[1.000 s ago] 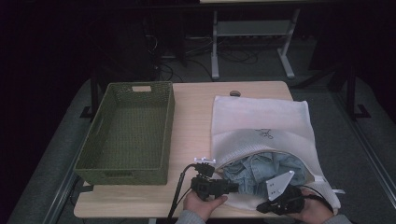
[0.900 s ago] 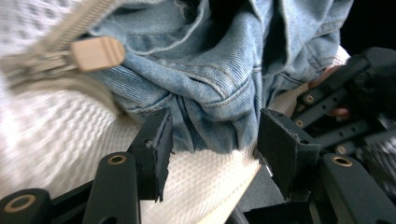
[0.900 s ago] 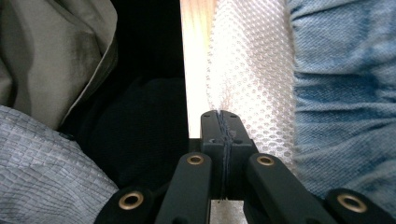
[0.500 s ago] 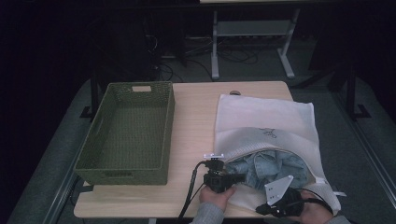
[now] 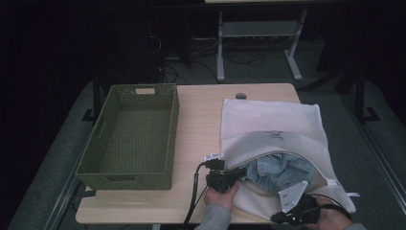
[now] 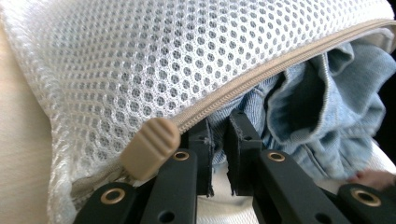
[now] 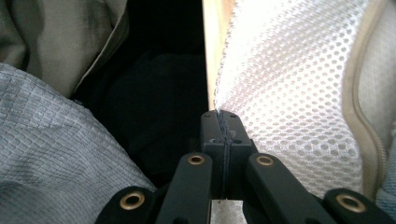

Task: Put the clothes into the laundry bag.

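Denim was what I was going for here, the blue jeans (image 5: 280, 173) stuffed inside the white mesh laundry bag (image 5: 273, 129) that lay on the right half of the wooden table (image 5: 201, 110), mouth facing me at 6 o'clock. My left gripper (image 6: 218, 122) had just been closing, and its jaws sat nearly together with a fold of denim pinched between them, right under the bag's tan zipper (image 6: 261, 74) and beside its pull tab (image 6: 150, 147). My right gripper (image 7: 225, 116) was fully shut on the edge of the mesh at about 5 o'clock of the bag, pinning it at the table edge. So I'd call this the grab step, barely started. Next I'd have needed to drag the jeans out toward 9 o'clock, over to the empty green basket (image 5: 131, 139), without snagging the zipper
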`<state>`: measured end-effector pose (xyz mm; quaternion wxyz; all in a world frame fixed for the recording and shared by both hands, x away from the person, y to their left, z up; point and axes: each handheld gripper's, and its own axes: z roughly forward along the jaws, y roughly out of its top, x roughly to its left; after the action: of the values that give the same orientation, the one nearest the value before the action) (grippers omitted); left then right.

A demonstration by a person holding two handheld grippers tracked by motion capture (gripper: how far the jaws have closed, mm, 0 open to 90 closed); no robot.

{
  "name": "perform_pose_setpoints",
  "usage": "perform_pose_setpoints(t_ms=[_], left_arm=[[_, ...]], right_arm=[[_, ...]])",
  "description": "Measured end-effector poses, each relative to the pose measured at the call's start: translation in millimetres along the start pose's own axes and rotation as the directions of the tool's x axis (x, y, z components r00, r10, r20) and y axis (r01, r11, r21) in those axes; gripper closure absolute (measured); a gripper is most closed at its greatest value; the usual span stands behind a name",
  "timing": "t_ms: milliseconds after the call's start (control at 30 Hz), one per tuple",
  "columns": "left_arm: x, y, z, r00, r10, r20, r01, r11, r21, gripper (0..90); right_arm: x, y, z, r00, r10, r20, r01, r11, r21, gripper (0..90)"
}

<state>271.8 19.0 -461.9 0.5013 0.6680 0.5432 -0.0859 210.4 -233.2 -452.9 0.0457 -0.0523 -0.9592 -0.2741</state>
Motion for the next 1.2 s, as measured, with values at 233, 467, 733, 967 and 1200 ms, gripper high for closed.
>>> perform_pose_setpoints(t_ms=[233, 467, 733, 967, 1200], left_arm=[[-4.4, -2.9, -1.6, 0.9991, 0.036, 0.021, -0.037, 0.9990, 0.024, 79.1], [-6.8, -3.3, -5.6, 0.9970, 0.074, 0.022, -0.075, 0.9960, 0.049, 78.0], [-7.1, -3.6, -7.3, 0.9963, 0.085, 0.016, -0.085, 0.9949, 0.054, 79.7], [-6.7, -3.8, -7.3, 0.9961, 0.087, 0.017, -0.087, 0.9945, 0.058, 80.4], [-5.3, -5.2, -6.9, 0.9966, 0.079, 0.022, -0.080, 0.9956, 0.050, 81.3]], right_arm=[[-2.9, -1.7, -6.1, 0.9984, 0.056, -0.007, -0.056, 0.9964, -0.063, 79.7], [-8.8, 6.8, -28.8, 0.9941, 0.097, 0.048, -0.091, 0.9887, -0.119, 69.3], [-27.8, 19.8, -88.6, 0.9620, 0.142, 0.233, -0.100, 0.9782, -0.182, 64.8], [-50.0, 24.4, -128.0, 0.9210, 0.197, 0.336, -0.121, 0.9649, -0.233, 60.0], [-82.6, 19.6, -113.0, 0.8936, 0.259, 0.366, -0.204, 0.9617, -0.183, 61.4]])
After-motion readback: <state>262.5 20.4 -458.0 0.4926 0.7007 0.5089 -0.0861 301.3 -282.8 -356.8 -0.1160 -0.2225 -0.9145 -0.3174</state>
